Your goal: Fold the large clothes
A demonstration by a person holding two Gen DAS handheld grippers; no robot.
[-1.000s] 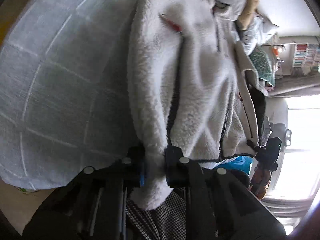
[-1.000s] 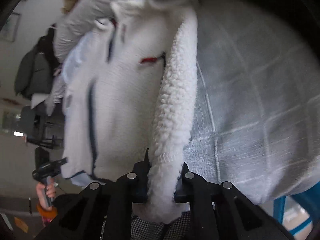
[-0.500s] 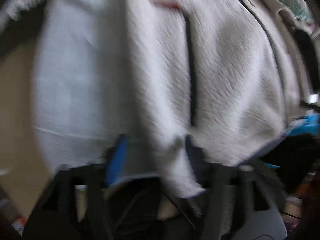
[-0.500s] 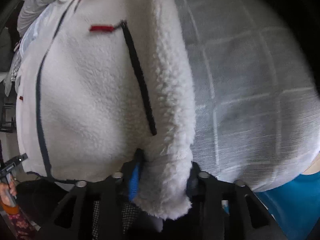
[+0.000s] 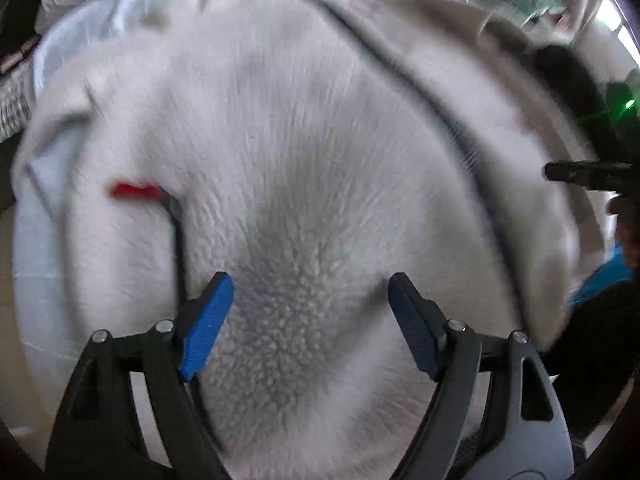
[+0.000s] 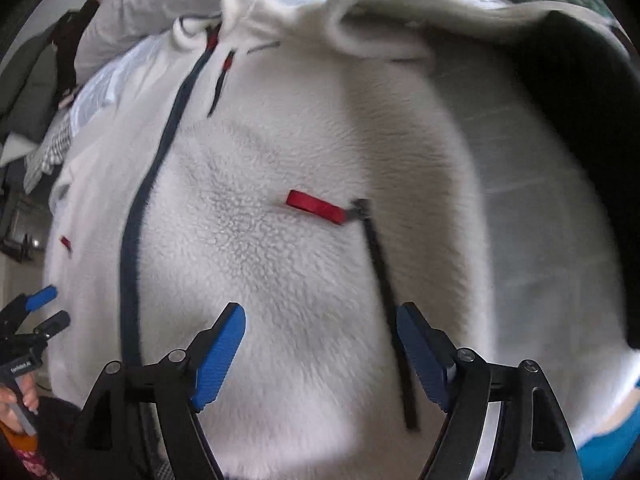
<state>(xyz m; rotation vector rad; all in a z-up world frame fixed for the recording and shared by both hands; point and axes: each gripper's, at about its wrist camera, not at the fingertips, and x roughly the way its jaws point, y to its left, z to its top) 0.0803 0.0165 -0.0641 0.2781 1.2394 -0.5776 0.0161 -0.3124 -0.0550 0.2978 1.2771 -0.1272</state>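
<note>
The white fleece jacket [image 6: 304,264] fills nearly everything I can see — it lies spread front-up on a pale checked cloth [image 6: 520,184], and both of my tongs point down onto it. Beyond its collar sits a heap of other laundry [image 6: 168,4], grey and pale blue, blurred at the top edge.

Down the jacket's front runs the dark main zipper [image 6: 140,216], from the collar toward the hem. To its right, in the right wrist view, a dark pocket zipper [image 6: 384,304] slants downward, with a red pull tab [image 6: 316,207] at its upper end. A smaller red tab [image 6: 66,243] shows on the far side of the main zipper. In the left wrist view the matching pocket zipper [image 5: 176,240] and its red tab [image 5: 134,190] sit left of my fingers; that picture is smeared with motion.

My left gripper [image 5: 310,320] stands wide and its jaws are opening, blue pads clear of the fleece, nothing pinched between them. My right gripper [image 6: 320,354] is the same — wide, opening, the pads apart over the fabric, the pocket zipper passing just inside the right-hand finger. The left gripper also shows at the lower left edge of the right wrist view.
</note>
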